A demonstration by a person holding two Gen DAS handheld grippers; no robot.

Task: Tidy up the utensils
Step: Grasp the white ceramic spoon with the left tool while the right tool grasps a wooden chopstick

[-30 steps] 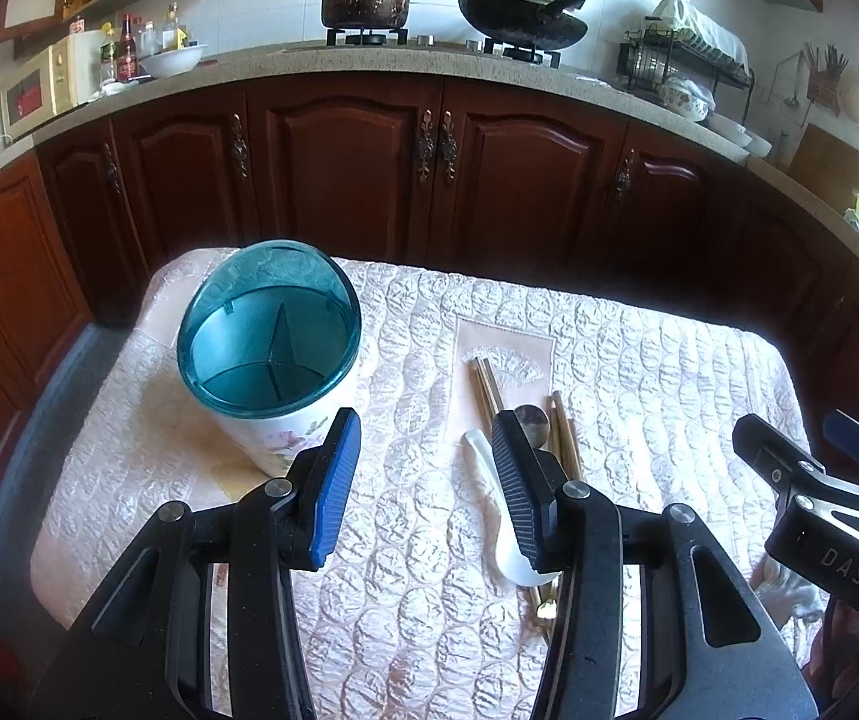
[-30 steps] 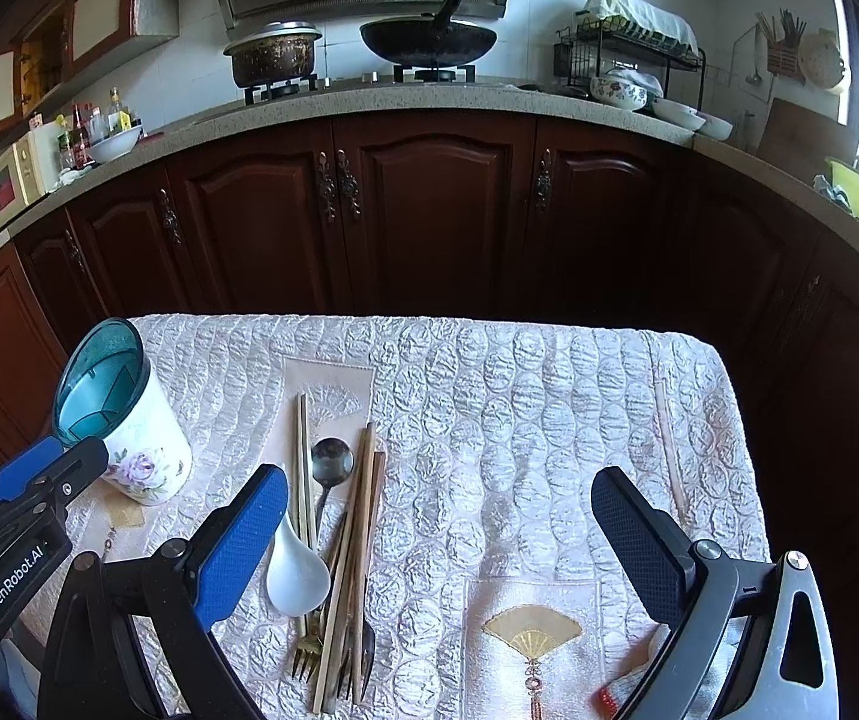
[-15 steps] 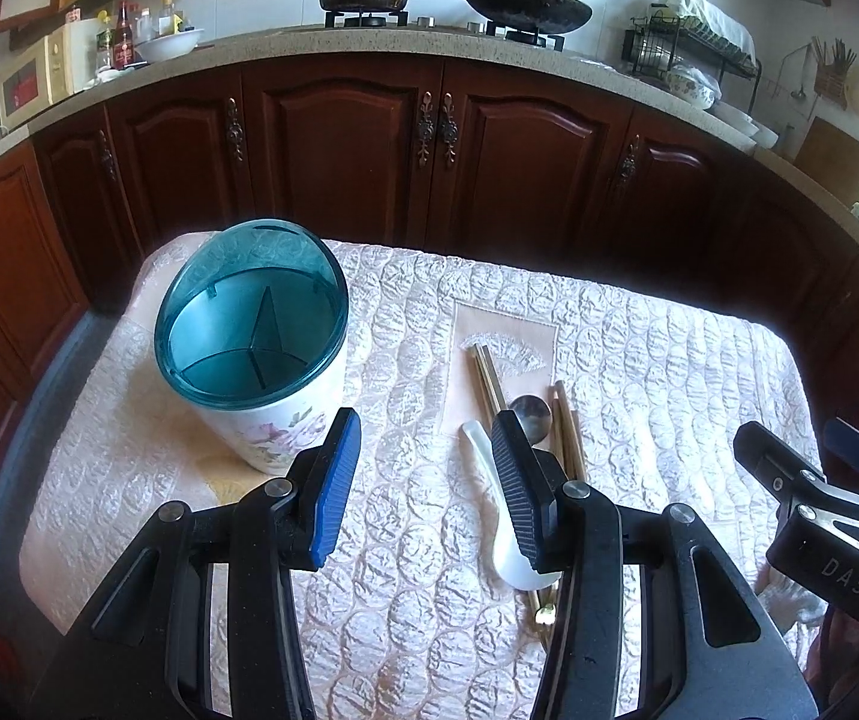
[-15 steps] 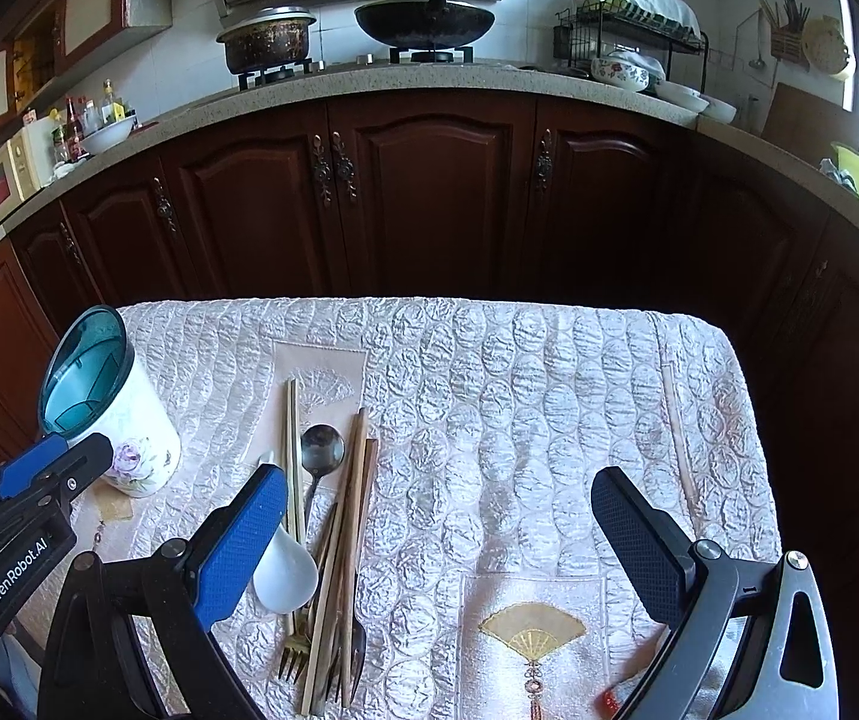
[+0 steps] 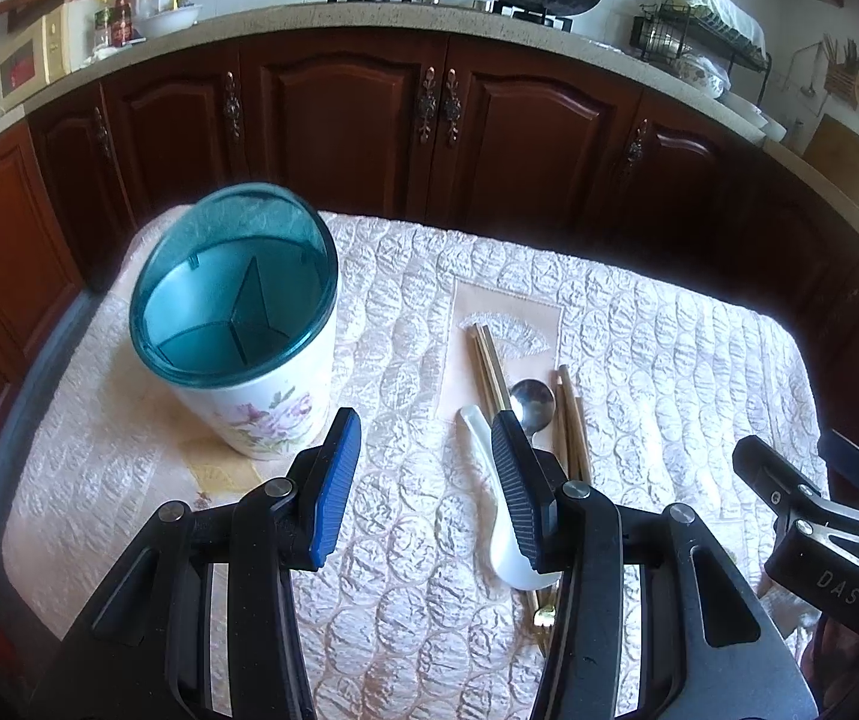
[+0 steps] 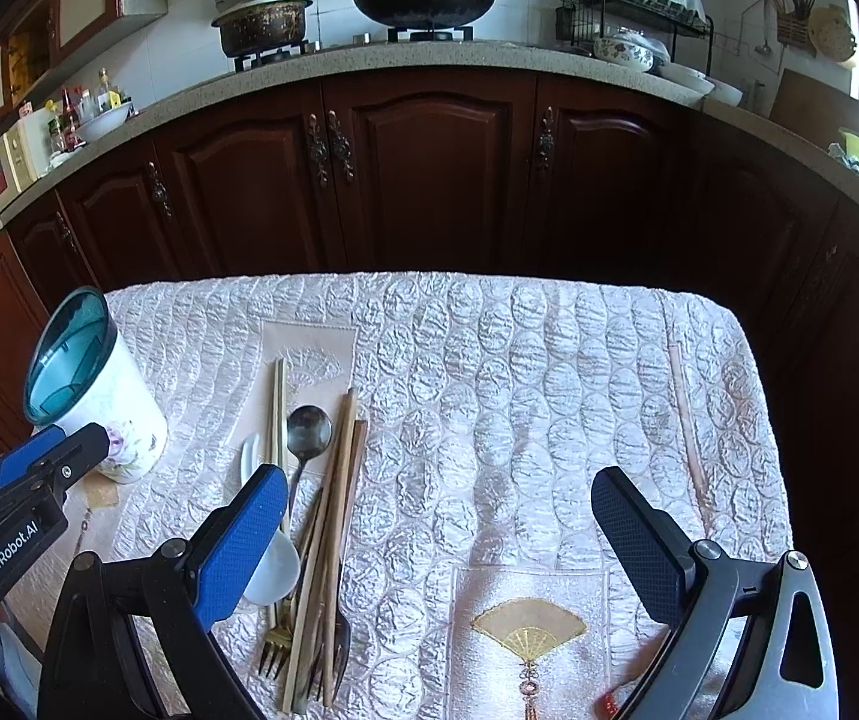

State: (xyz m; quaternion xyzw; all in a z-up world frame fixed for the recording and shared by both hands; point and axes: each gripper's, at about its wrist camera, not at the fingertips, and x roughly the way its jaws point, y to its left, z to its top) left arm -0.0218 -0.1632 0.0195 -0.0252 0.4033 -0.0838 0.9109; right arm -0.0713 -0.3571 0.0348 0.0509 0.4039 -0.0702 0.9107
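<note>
A white flowered utensil holder [image 5: 261, 396] [image 6: 120, 414] with a teal rim and three inner compartments stands upright at the table's left. To its right lies a pile of utensils: wooden chopsticks [image 6: 339, 516] [image 5: 492, 369], a metal spoon [image 6: 308, 429] [image 5: 531, 402], a white ceramic spoon [image 5: 498, 516] [image 6: 270, 570] and gold forks [image 6: 276, 642]. My left gripper [image 5: 426, 438] hovers open between the holder and the pile, nothing between its fingers. My right gripper [image 6: 438, 495] is wide open above the cloth, right of the pile, and holds nothing.
The table wears a quilted pale pink cloth [image 6: 519, 384] with fan-embroidered patches [image 6: 528, 630]. Dark wooden cabinets [image 6: 429, 168] ring the table closely behind and at both sides. On the counter stand a pot [image 6: 261, 21], a wok [image 6: 423, 0] and a dish rack [image 6: 633, 18].
Both grippers have sunk a little toward the table, so holder and utensils sit higher and larger in both views. The jaws keep the same width.
</note>
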